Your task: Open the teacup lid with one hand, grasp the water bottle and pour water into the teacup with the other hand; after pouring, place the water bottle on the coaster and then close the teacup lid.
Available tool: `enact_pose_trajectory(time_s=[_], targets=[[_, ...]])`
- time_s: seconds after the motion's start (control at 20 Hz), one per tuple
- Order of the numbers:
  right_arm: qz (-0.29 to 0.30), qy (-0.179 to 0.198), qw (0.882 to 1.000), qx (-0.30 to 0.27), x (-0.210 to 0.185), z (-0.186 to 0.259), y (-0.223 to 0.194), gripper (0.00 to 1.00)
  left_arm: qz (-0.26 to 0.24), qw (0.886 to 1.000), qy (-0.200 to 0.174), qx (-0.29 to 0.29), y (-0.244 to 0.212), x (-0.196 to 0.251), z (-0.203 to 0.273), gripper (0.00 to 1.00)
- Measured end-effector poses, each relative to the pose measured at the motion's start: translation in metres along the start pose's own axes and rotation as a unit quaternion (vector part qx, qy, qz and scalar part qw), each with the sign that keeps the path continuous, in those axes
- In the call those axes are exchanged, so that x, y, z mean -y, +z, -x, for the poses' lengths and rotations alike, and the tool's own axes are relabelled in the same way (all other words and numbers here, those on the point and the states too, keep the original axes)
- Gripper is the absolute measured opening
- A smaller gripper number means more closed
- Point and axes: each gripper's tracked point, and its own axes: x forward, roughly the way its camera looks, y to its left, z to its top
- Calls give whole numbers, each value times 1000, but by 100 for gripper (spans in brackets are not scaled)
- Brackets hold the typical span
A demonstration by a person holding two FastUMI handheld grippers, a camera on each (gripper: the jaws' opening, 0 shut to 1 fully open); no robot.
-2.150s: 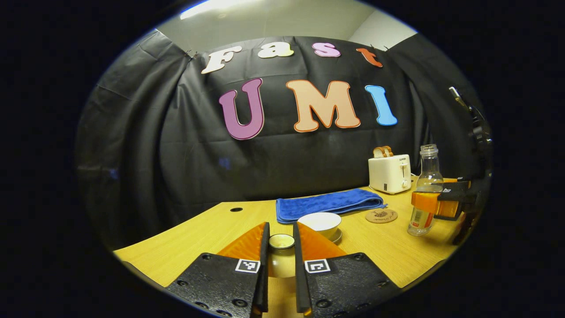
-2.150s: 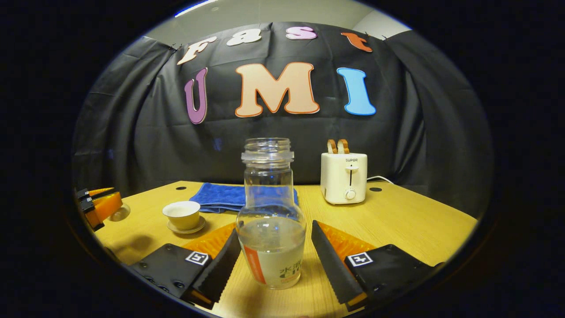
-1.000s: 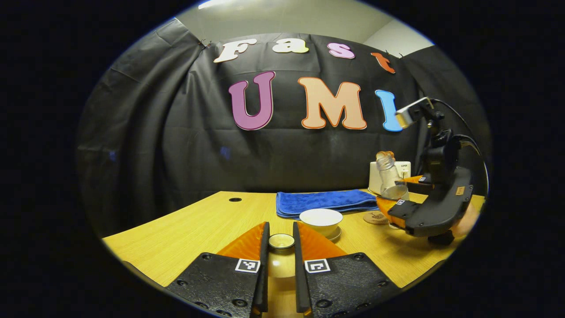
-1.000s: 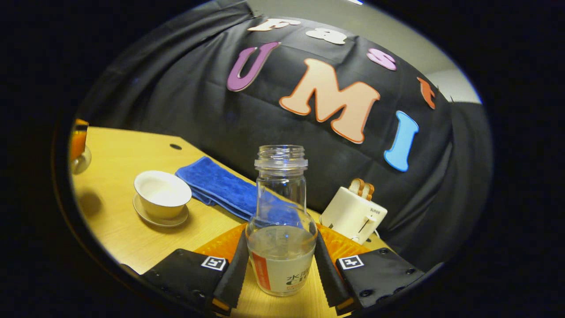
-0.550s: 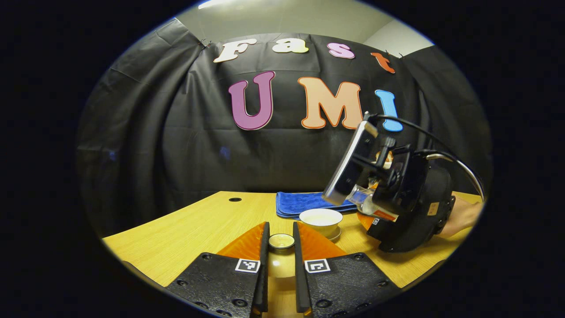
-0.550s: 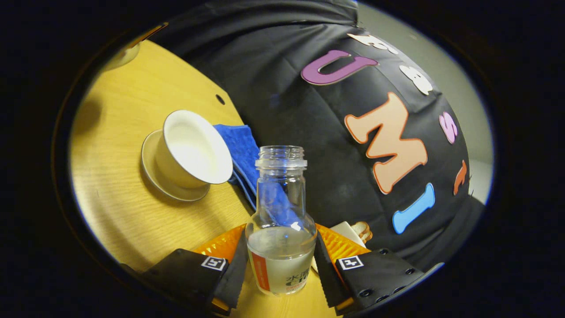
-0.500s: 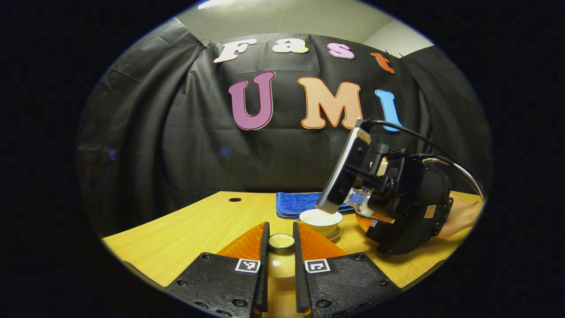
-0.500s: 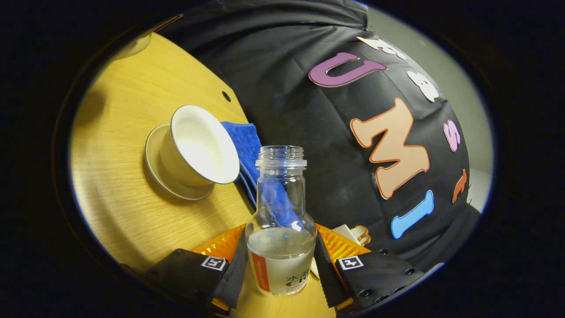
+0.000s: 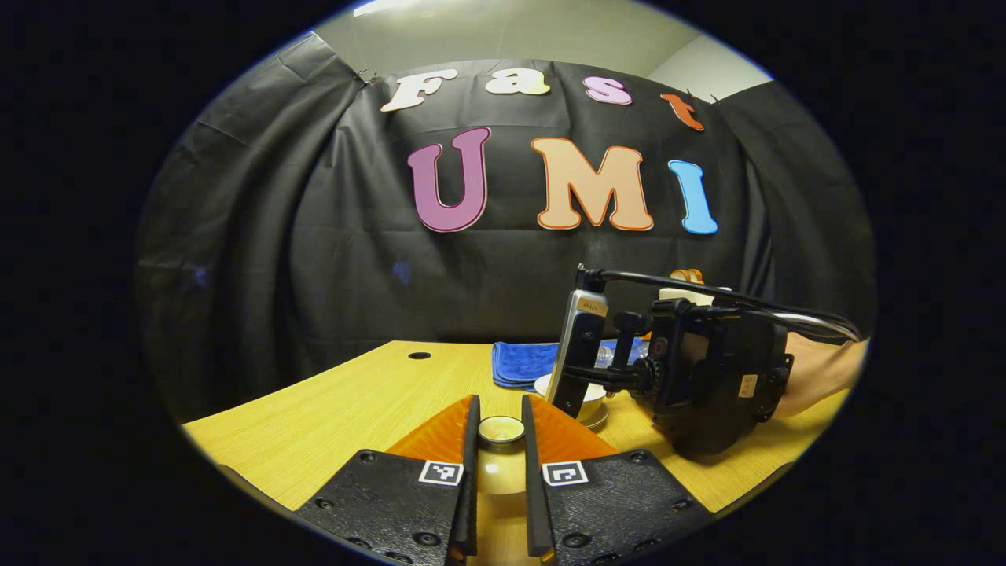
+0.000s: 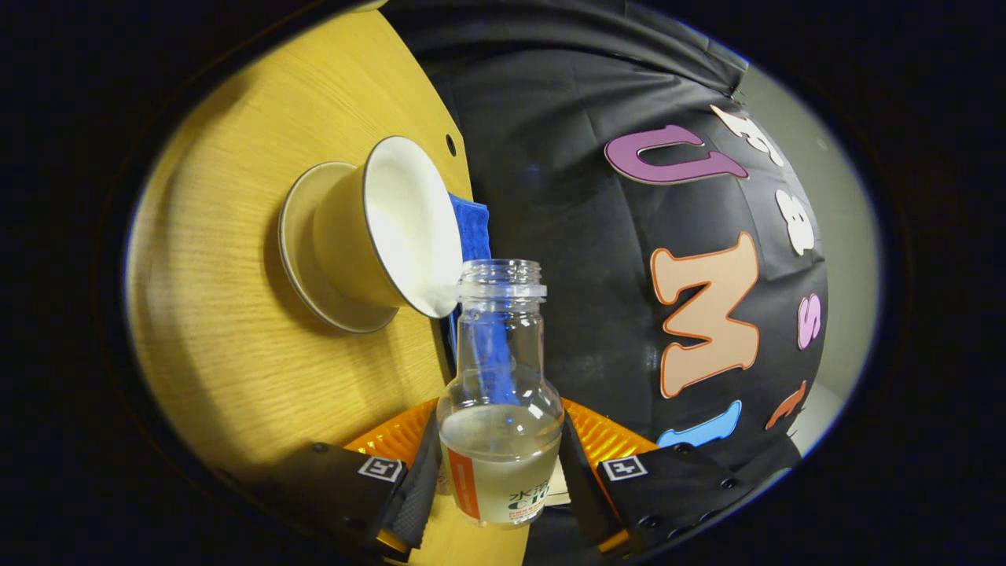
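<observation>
1. Left gripper [image 9: 500, 464]: fingers narrow, clamped on the small knob of the teacup lid [image 9: 501, 429], holding it above the table [image 9: 330, 424], toward its near edge.
2. Right gripper [image 10: 497, 479]: both fingers pressed on the lower body of the water bottle [image 10: 498, 409], at the label.
3. Bottle is uncapped, part full, tipped about horizontal. In the right gripper view its mouth sits right at the rim of the teacup [image 10: 389, 228]; can't tell if they touch.
4. No water stream that I can make out.
5. Teacup is open, on its saucer [image 10: 302, 259], roughly mid-table. In the left gripper view it's mostly hidden behind the right gripper's body.
6. A hand [image 9: 817, 373] holds the right gripper from the table's right side.
7. Blue towel [image 9: 523, 362] lies folded behind the cup, toward the far edge.
8. Toaster [image 9: 688, 292] with bread in it sits near the far right corner, largely hidden by the right gripper.
</observation>
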Motion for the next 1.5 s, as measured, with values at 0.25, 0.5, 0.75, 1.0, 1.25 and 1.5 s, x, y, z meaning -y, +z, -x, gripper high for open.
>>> enact_pose_trajectory(time_s=[0.25,0.5,0.75,1.0,1.25,1.5], targets=[[47,-3,999,5,5,-1,2,75,0,1000,4,1,0,-4,3,22],[92,-5,996,10,8,-4,8,76,0,1000,6,0,0,-7,2,22],[124,-10,992,17,12,-5,10,77,0,1000,10,1,1,-11,2,22],[159,-15,987,26,16,-4,14,77,0,1000,11,0,0,-15,3,22],[191,-22,981,33,19,-4,17,77,0,1000,17,0,1,-21,3,22],[231,-34,972,41,24,-5,20,75,0,1000,20,-1,0,-26,3,22]])
